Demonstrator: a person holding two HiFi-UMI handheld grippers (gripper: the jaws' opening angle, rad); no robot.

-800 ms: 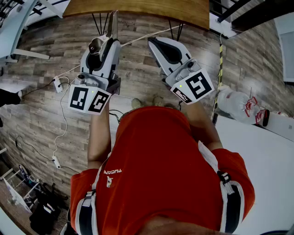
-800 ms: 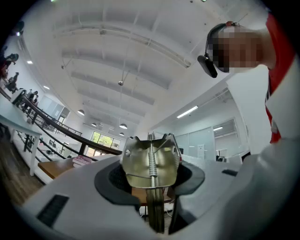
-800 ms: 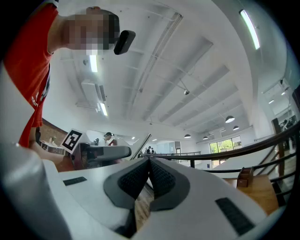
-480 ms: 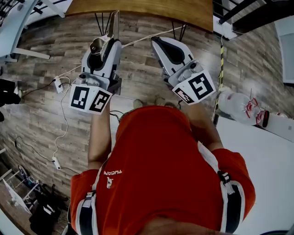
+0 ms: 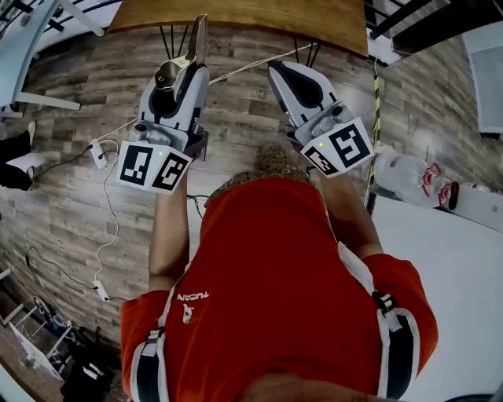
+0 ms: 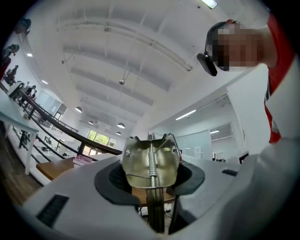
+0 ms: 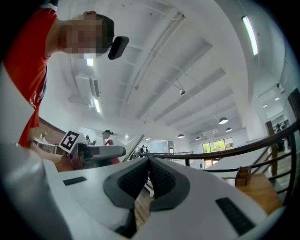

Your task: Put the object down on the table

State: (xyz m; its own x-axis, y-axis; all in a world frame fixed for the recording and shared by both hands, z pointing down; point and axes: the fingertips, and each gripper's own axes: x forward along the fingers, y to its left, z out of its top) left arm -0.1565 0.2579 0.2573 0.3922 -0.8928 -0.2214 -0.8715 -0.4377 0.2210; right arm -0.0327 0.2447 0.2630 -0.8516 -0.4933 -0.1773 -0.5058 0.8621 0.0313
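A metal spring tongs (image 6: 151,161) stands upright between the pads of my left gripper (image 6: 152,187), which is shut on it. From the head view its thin metal end (image 5: 195,39) sticks out past the left gripper (image 5: 182,74) toward the wooden table (image 5: 236,17) at the top. My right gripper (image 5: 287,74) is held beside it, over the plank floor. Its dark pads (image 7: 136,178) meet at the tips with nothing between them, so the right gripper (image 7: 148,171) is shut and empty.
A white table (image 5: 448,275) lies at the right. A plastic bottle (image 5: 405,177) lies on the floor by it. Cables and a power strip (image 5: 98,149) trail across the floor at the left. A person's dark leg and white shoe (image 5: 23,161) show at the left edge.
Both grippers have drifted slightly to the right and kept their grip. The holder's patterned shoe has come forward under the grippers. The leg at the left edge has moved in.
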